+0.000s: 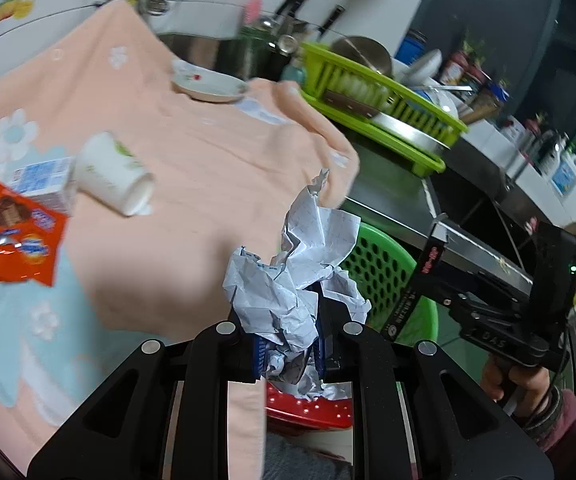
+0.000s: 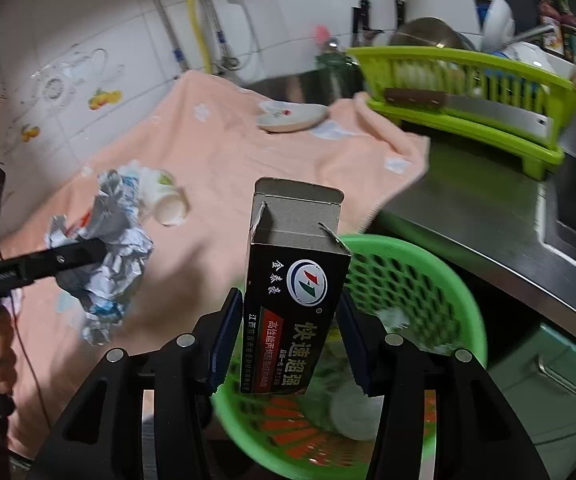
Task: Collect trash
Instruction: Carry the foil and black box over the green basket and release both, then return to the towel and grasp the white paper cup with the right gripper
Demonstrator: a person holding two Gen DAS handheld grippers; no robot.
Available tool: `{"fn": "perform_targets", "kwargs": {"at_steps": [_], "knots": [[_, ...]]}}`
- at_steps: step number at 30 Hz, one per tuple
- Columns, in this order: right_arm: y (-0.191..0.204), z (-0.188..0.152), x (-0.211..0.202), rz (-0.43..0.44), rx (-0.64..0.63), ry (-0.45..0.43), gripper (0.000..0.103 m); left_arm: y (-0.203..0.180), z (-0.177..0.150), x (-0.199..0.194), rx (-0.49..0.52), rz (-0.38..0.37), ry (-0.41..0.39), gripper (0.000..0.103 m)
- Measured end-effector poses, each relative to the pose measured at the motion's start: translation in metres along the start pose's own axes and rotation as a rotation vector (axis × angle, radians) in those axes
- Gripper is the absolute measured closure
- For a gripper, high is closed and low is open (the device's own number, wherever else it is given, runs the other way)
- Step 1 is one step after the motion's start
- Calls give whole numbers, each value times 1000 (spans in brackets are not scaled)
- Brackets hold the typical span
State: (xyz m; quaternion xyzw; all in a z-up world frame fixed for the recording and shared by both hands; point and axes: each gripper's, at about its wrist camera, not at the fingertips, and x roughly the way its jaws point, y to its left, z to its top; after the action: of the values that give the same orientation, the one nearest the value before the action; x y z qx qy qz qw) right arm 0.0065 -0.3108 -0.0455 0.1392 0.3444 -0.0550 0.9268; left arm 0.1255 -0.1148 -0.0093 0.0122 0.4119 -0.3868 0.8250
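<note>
We've got both tools loaded: left tool (image 1: 290, 344) clamps a crumpled paper wad (image 1: 300, 280), right tool (image 2: 283, 344) grips a black box (image 2: 294, 300). The green basket (image 2: 420, 280) sits just below, so next we let go over it.

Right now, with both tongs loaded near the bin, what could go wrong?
1. The black box stands between the right tongs with a gap at the right pad, so it may slip early, though the green basket lies below.
2. The crumpled paper in the left tongs hangs over the cloth edge, not the basket; releasing now could miss.
</note>
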Motion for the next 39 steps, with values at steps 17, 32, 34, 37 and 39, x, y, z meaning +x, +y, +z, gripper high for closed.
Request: {"fn": "perform_targets", "kwargs": {"at_steps": [17,32,34,37,39], "knots": [[-51,-19,-10,-101,51,1,46,-52,-5,63,53,-45,96,85],[-49,-18,-14,-76,64,-14,44,-57,-9,74,52,-47,113,64],[-47,-16,-13,-72,60,-13,44,-55,-10,72,48,-42,112,64],[-44,-13,-11,-55,49,-11,43,-47,-8,64,36,-26,100,64],[-39,-11,-9,-43,35,-8,42,-41,-7,59,26,-15,93,64]]}}
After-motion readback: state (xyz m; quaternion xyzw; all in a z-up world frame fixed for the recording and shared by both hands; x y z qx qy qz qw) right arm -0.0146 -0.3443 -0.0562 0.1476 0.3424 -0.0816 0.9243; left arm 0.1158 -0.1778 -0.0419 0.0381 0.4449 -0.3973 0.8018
